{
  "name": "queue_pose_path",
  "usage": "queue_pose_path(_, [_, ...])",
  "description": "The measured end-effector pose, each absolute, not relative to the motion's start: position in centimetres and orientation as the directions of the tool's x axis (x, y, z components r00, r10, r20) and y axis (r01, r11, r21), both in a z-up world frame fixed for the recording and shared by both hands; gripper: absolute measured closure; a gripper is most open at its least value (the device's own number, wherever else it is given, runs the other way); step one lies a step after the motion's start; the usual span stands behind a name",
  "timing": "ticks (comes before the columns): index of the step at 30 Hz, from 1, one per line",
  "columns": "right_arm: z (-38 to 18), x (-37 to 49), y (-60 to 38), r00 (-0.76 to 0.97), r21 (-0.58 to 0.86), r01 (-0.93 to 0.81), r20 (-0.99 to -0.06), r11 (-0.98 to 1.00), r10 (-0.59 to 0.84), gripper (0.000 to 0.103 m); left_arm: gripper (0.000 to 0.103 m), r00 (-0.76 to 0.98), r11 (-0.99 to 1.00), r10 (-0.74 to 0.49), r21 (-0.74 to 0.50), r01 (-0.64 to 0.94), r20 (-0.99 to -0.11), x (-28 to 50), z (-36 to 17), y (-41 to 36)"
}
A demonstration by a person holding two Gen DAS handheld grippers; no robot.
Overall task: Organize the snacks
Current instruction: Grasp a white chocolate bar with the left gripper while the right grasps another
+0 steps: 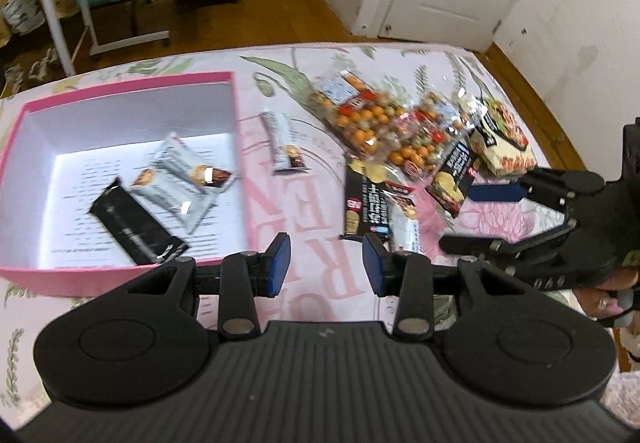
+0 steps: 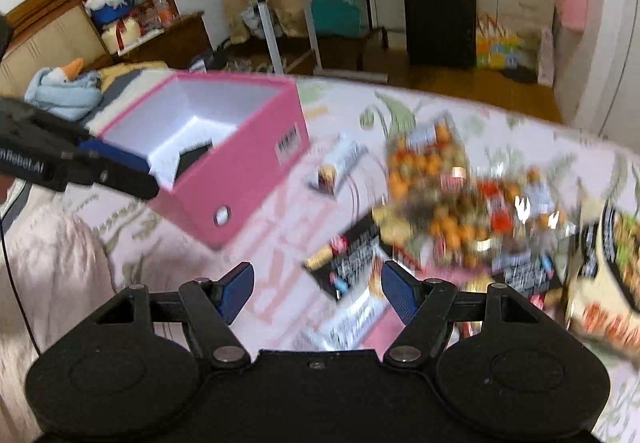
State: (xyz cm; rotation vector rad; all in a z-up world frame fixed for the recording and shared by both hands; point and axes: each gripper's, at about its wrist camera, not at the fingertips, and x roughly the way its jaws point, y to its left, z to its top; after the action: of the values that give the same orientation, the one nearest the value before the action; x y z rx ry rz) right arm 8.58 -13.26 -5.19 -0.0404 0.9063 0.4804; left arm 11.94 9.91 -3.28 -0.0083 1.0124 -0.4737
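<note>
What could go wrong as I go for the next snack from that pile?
1. The snacks overlap: the clear bag of orange snacks lies across the black packets, so pulling one may drag the others.
2. Both tools are near the pile; the open right tool and open left tool could collide.
3. The right wrist view is blurred, so aiming may be off, and the lone bar beside the pink box could get knocked.

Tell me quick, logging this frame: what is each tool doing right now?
Left tool: open, holding nothing, above the bedspread beside the pink box.
Right tool: open, empty, over the snack pile.
</note>
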Motion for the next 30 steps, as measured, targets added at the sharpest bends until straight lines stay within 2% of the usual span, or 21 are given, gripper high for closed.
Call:
queue_pose_path(5, [-7.9,8.7,-15.0,0.466,0.255,-0.360,-0.784,0.897,0.410,0.028,0.066,0.444,0.902,-0.365,-0.192,0.387,-0.818,13.3,-5.3,6.5])
queue_pose_path(14, [-12.6,11.4,-16.4,0.436,0.317,-0.229,-0.812,0.920,0.388,0.028,0.066,0.537,0.945,-0.207,-0.025,0.327,-0.818,18.6,-10.5,1.5])
queue_pose_path(18, [-13.9,11.7,-16.0,0.412,0.352,-0.220,-0.812,0.910,0.414,0.028,0.064,0.616,0.961,-0.111,0.075,0.267,-0.780,21.0,-12.5,-0.1])
queue_pose_path(22, [-14.1,11.3,-15.4,0.434,0.328,-0.227,-0.809,0.917,0.396,0.029,0.064,0.616,0.972,-0.031,0.119,0.201,-0.787,23.8,-14.8,-0.9])
queue_pose_path(23, [-14.0,11.2,-15.3,0.442,0.317,-0.229,-0.808,0.920,0.388,0.034,0.064,0.610,0.972,-0.014,0.132,0.194,-0.792,24.3,-15.4,-1.1])
queue_pose_path(26, [-14.0,10.9,-15.1,0.470,0.274,-0.238,-0.807,0.932,0.357,0.059,0.064,0.595,0.970,0.023,0.161,0.180,-0.803,25.6,-16.9,-1.4])
queue_pose_path(29, [-13.7,10.6,-15.2,0.497,0.268,-0.236,-0.793,0.934,0.354,0.065,0.064,0.588,0.965,0.078,0.210,0.159,-0.805,26.6,-18.0,-1.8])
queue_pose_path(30, [-13.4,10.4,-15.3,0.507,0.262,-0.238,-0.788,0.935,0.350,0.065,0.067,0.596,0.963,0.106,0.232,0.138,-0.796,26.7,-18.2,-1.7])
